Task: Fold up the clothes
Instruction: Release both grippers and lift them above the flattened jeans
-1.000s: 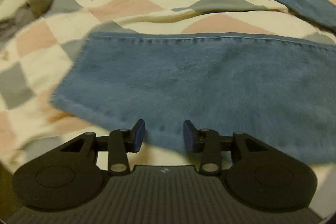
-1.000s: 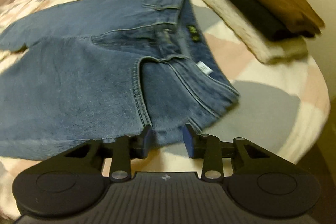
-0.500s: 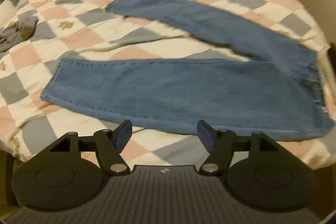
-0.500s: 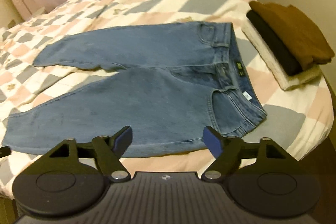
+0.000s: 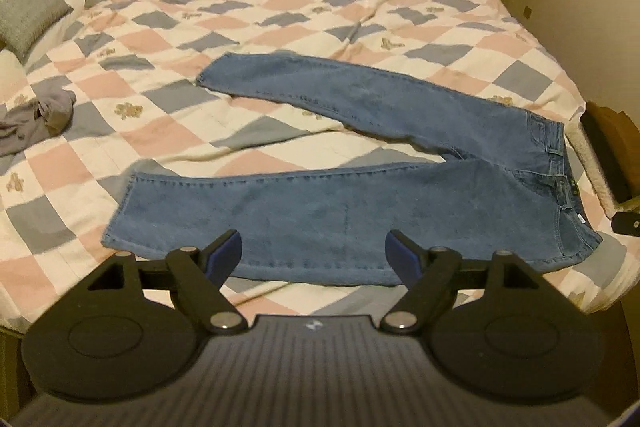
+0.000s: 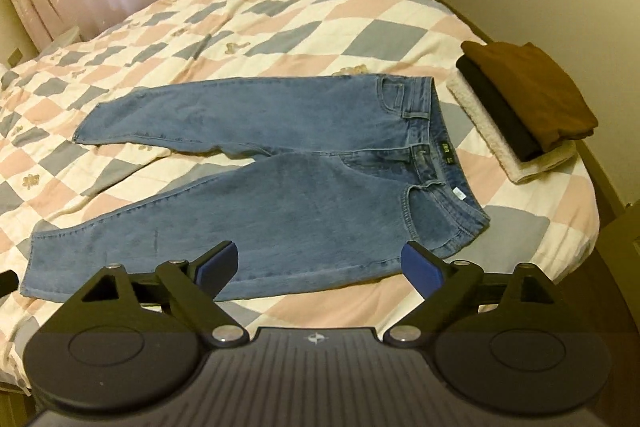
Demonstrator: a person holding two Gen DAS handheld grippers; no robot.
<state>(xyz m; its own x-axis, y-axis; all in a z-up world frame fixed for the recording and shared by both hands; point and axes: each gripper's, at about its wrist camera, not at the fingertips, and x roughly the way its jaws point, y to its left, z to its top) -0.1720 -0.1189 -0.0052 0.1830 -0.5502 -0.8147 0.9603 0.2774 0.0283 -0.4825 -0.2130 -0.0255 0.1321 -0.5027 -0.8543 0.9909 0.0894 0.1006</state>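
1. Jeans [image 5: 360, 195] fill the left wrist view, spread flat on the checked quilt [image 5: 280, 7] of the bed, legs splayed in a V. The near leg runs along the bed's near edge, its hem toward the left; the far leg angles off toward the middle of the bed; the waistband sits by the right edge.
2. Left gripper [image 5: 314, 251] hangs above the near edge, over the near leg. Its jaws are opening, already wide, and there is nothing between them; the blue pads are clear of the denim.
3. At the left edge a crumpled grey garment [image 5: 36, 119] waits, with a grey cushion [image 5: 28, 9] at the far left corner. A stack of folded clothes [image 5: 604, 155] shows at the right edge.
4. Over to the right wrist view: same jeans [image 6: 280, 187], waistband [image 6: 436, 139] to the right, just beside the folded stack [image 6: 520, 103] of brown on black on cream, near the bed's right edge.
5. Right gripper [image 6: 320, 265] hovers above the near edge by the hip. Its jaws are opening too, very wide, empty.
6. My read: the jeans look laid out and smoothed, no fold made yet, and both tools are free.
7. Next move probably calls for bringing one leg onto the other. That means a pinch at the far leg's hem and another at the waistband's far end, then carrying that half toward the near edge with seams lined up, so the denim doesn't bunch at the crotch.
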